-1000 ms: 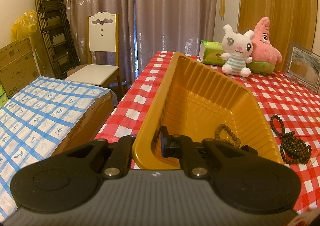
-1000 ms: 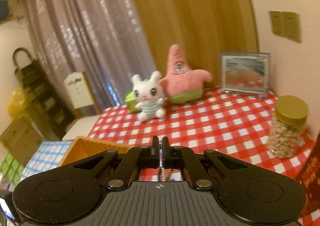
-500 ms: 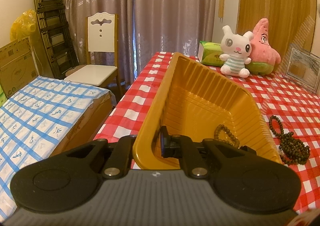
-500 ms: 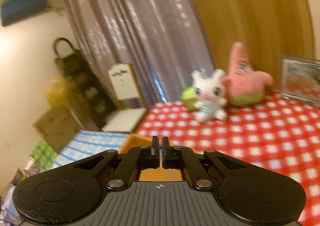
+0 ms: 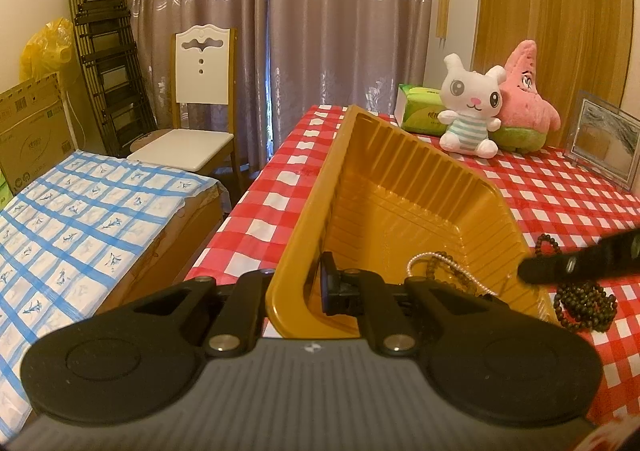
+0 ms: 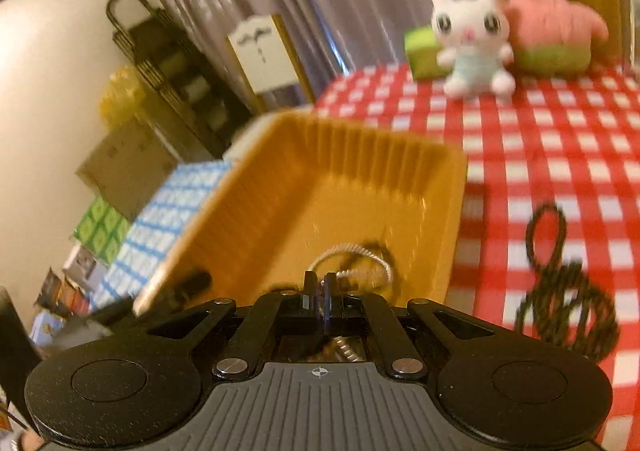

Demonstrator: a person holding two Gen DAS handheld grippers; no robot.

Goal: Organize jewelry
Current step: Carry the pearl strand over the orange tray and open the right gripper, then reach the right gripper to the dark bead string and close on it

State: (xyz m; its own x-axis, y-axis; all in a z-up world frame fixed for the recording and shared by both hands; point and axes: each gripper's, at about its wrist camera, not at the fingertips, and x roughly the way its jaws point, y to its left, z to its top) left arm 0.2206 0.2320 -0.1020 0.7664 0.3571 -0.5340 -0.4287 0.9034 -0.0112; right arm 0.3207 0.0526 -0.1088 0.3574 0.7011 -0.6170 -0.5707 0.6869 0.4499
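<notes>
Two grippers are engaged: the yellow tray (image 5: 400,187) rim is clamped by the left gripper (image 5: 296,285); the silver chain (image 6: 352,257), pinched in the right gripper (image 6: 320,287), is hung directly over it.

Left tongs (image 5: 296,287) pinched tight and level; right tongs (image 6: 320,287) nearly closed, angled downward.

A white plush rabbit (image 5: 470,113) and pink plush starfish (image 5: 526,95) are sitting touching on the red-checked worktop (image 5: 560,191), a green tissue pack (image 5: 420,109) lying just beside them.
</notes>
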